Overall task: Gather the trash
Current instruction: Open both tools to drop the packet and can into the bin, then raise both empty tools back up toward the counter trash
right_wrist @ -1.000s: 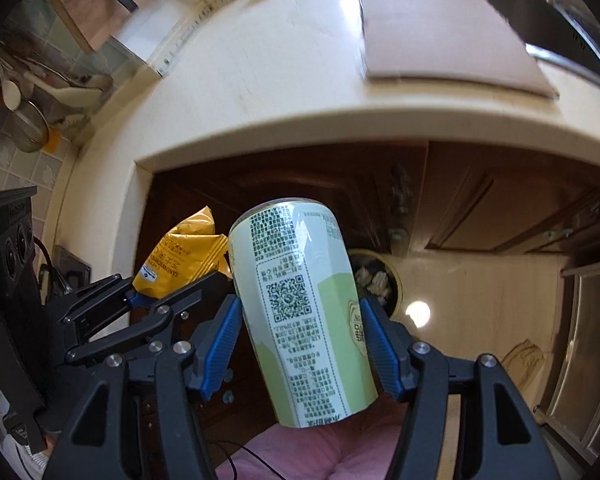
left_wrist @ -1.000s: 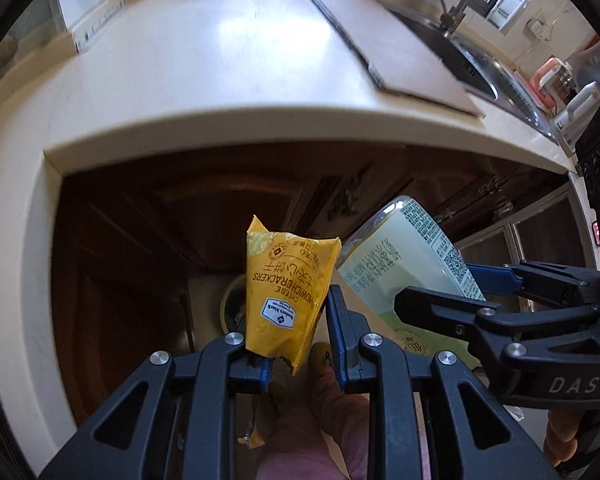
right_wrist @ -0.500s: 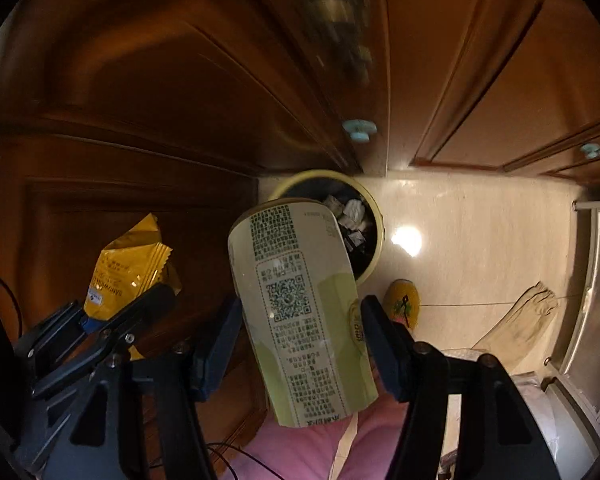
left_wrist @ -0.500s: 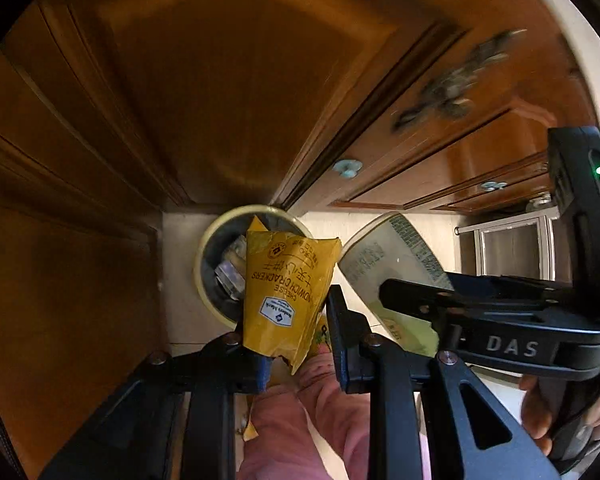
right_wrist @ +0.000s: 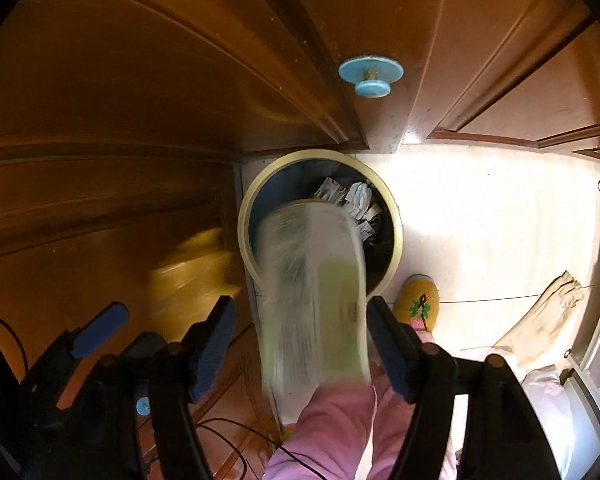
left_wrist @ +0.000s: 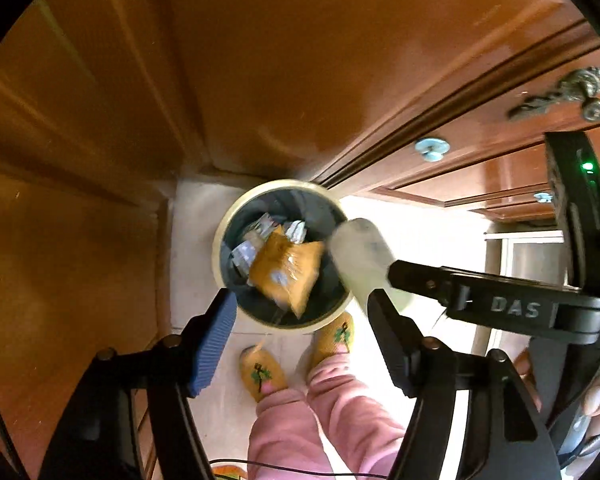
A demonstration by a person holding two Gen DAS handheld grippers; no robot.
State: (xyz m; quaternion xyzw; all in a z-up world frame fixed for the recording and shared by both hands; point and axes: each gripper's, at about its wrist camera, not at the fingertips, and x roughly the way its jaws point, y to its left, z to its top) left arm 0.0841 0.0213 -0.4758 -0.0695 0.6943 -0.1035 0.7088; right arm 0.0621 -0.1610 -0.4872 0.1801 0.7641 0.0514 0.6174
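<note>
Item one: round cream-rimmed bin (left_wrist: 225,236), standing on the pale floor against the brown cabinet doors (left_wrist: 284,60); we take it as our landmark. Crumpled wrappers lie inside it.

Item two: left gripper (left_wrist: 300,322), directly above the bin. We note its jaws have just been opening and now stand apart, nothing between them. The yellow cracker packet (left_wrist: 286,270) is blurred, free of the pads, over the bin's mouth.

Item three: right gripper (right_wrist: 300,330), also above the bin. Its jaws have just been opening; the green-and-white can (right_wrist: 314,292) sits blurred between them, apparently loose, its top over the bin's near rim.

Item four: yellow slippers (left_wrist: 262,372) and pink trouser legs (left_wrist: 340,412), just beside the bin.
</note>
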